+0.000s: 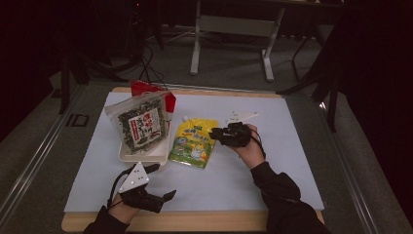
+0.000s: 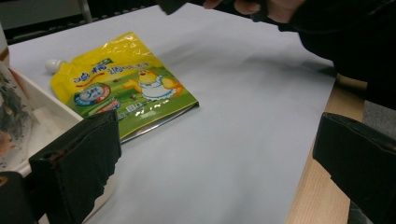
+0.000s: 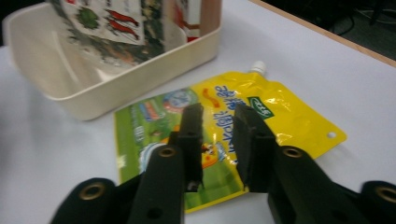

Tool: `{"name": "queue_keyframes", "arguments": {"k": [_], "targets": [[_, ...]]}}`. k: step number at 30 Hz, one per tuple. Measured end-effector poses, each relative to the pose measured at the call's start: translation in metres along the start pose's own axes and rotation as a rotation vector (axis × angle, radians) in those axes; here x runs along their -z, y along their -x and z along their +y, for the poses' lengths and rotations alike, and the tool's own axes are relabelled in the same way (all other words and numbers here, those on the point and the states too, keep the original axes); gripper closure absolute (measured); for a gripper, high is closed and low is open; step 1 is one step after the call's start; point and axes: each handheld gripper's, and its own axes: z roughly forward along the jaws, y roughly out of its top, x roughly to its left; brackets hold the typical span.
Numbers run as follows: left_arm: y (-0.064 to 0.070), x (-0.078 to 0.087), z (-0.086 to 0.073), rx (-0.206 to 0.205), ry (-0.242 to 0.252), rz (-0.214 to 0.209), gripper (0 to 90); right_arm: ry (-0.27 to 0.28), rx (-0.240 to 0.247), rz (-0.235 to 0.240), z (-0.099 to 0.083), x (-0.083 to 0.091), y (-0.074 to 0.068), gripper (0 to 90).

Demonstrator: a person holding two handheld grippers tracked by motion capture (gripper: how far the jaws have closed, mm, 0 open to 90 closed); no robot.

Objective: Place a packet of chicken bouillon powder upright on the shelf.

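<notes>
yellow pouch [image 1: 193, 141] – chick cartoon, blue script unreadable

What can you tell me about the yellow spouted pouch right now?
The yellow spouted pouch is a glossy, foil-like bag, yellow on top and green below, printed with a cartoon chick and blue lettering. It has a white screw cap at one top corner and a small punched hole at the other. It lies flat, face up, on the pale sheet, beside the white tray; whether they touch is unclear. The right gripper hovers over its edge, jaws slightly apart, nothing between them.
</notes>
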Motion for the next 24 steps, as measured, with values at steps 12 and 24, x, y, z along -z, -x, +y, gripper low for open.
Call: {"name": "queue_keyframes", "arguments": {"k": [12,24], "targets": [[0.001,-0.001,-0.004,-0.002,0.003,-0.007,2.3,-0.037,-0.040,-0.033,0.011,-0.039,0.016,89.8],[0.002,-0.004,-0.006,-0.014,-0.008,-0.022,2.3,-0.052,-0.083,-0.059,0.019,-0.080,0.028,89.9]]}}
